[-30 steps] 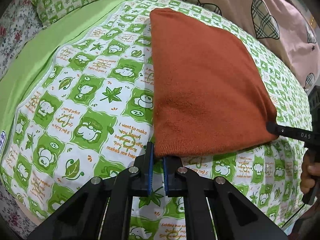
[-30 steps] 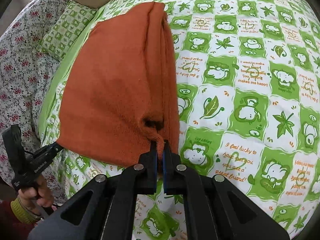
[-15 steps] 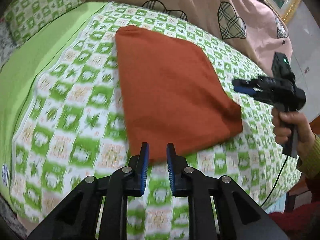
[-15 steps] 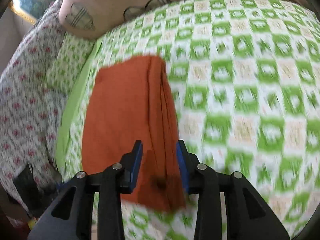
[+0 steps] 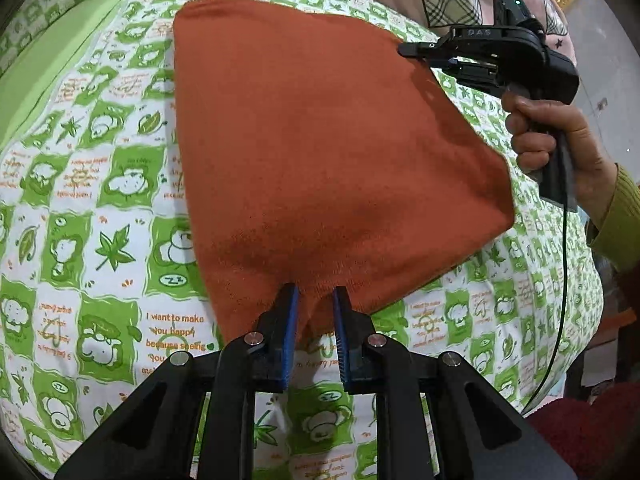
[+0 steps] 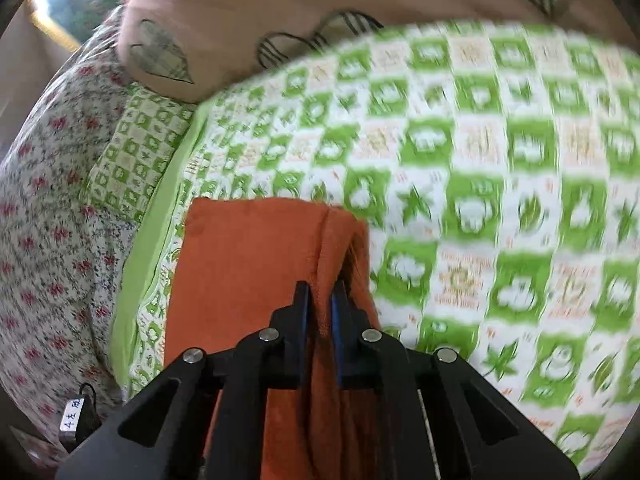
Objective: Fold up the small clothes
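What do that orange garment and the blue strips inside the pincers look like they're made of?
The orange garment looks like a soft fine knit, perhaps wool or acrylic: matte, slightly fuzzy, tiny stitch texture. The blue pads inside the left gripper look like ribbed rubber or plastic; which one I can't tell.

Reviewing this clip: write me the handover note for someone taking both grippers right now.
Left gripper: jaws open, straddling the near edge of the folded orange knit garment, not clamped.
Right gripper: jaws open around the garment's layered right edge; the view is motion-blurred.
The garment lies folded in a compact stack on the green-checked bedsheet.
Done: garment folded in layers.
Left: probably one more fold or a tidy-up; grip first.
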`<state>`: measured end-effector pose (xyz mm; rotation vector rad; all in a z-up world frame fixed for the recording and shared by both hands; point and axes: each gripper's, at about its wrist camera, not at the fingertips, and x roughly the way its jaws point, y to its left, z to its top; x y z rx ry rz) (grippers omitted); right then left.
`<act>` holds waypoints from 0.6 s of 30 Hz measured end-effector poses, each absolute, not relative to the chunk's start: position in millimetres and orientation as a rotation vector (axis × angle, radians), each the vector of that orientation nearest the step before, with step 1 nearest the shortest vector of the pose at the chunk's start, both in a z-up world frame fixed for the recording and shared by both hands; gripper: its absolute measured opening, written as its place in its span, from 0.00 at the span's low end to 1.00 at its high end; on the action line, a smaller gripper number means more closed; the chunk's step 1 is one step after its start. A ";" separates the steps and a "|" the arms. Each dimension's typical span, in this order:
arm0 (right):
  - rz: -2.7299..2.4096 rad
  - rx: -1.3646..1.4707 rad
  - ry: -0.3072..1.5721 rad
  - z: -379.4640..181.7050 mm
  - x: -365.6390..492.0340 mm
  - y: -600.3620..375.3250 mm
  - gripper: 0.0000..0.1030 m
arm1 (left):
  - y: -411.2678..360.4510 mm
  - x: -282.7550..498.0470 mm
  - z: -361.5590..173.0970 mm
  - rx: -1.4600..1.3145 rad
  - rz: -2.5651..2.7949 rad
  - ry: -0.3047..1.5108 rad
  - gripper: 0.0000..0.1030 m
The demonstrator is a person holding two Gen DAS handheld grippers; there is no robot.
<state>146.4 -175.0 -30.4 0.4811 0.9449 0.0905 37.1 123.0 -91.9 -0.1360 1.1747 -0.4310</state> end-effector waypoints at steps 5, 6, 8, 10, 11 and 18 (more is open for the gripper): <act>0.037 0.478 0.997 -66.8 150.5 -183.1 0.25 | 117.4 37.7 -93.8 -0.115 -0.427 1.184 0.16; 0.011 0.493 0.996 -64.2 146.7 -186.7 0.33 | 115.7 37.3 -93.5 -0.108 -0.425 1.184 0.16; -0.016 0.493 0.973 -50.4 135.2 -187.3 0.33 | 113.8 37.5 -93.0 -0.098 -0.422 1.184 0.16; -0.025 0.459 0.930 -28.7 117.5 -182.1 0.33 | 113.3 37.6 -92.2 -0.106 -0.416 1.182 0.16; 0.023 0.475 0.911 -17.7 104.6 -176.4 0.33 | 111.8 36.8 -92.1 -0.111 -0.412 1.181 0.16; 0.200 0.359 1.036 -24.6 45.1 -114.3 0.28 | 110.4 32.4 -89.6 -0.106 -0.399 1.180 0.17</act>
